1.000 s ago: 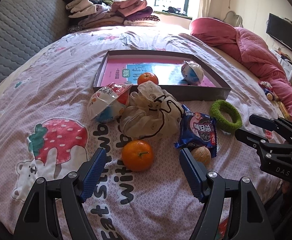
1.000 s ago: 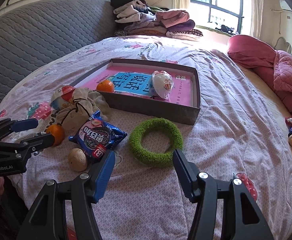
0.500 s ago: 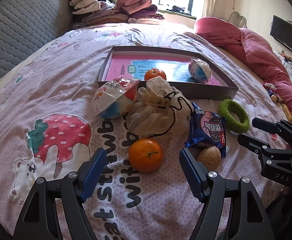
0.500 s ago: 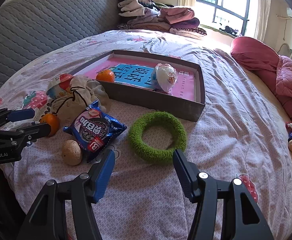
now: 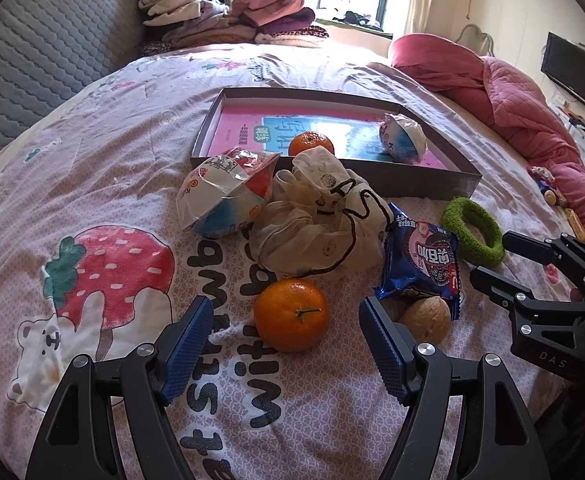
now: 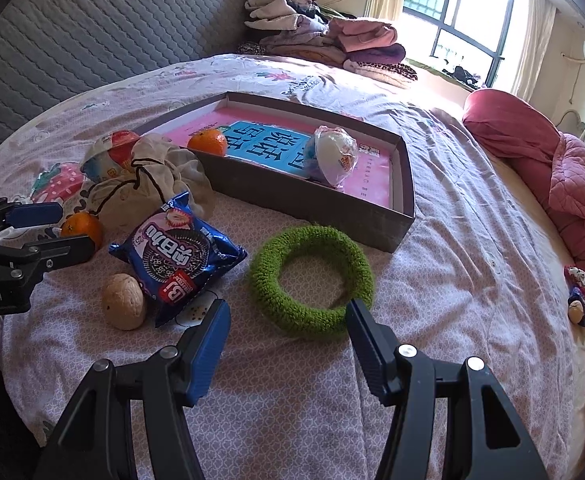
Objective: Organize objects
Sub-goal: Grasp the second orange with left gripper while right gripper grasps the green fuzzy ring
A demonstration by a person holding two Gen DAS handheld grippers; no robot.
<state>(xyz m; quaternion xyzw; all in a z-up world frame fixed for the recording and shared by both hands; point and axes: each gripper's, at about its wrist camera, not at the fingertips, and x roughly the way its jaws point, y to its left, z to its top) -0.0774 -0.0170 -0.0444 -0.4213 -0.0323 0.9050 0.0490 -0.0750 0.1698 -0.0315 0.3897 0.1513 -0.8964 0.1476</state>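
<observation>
Everything lies on the bed (image 5: 92, 128). Far ahead of both hand-held grippers sits the box (image 5: 392, 178), holding an orange and a wrapped egg (image 5: 403, 139). Nearer, a cloth bag (image 5: 316, 220) lies just beyond the left hand-held gripper (image 5: 286, 338), whose jaws stand wide around an orange (image 5: 291, 314). The right hand-held gripper (image 6: 286, 330), also wide, faces the green ring (image 6: 311, 280); the snack pack (image 6: 178, 248) and walnut (image 6: 123, 301) lie to its left.

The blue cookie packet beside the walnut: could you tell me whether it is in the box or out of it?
Out. The blue cookie packet lies on the bedsheet, in front of the box's near wall.
</observation>
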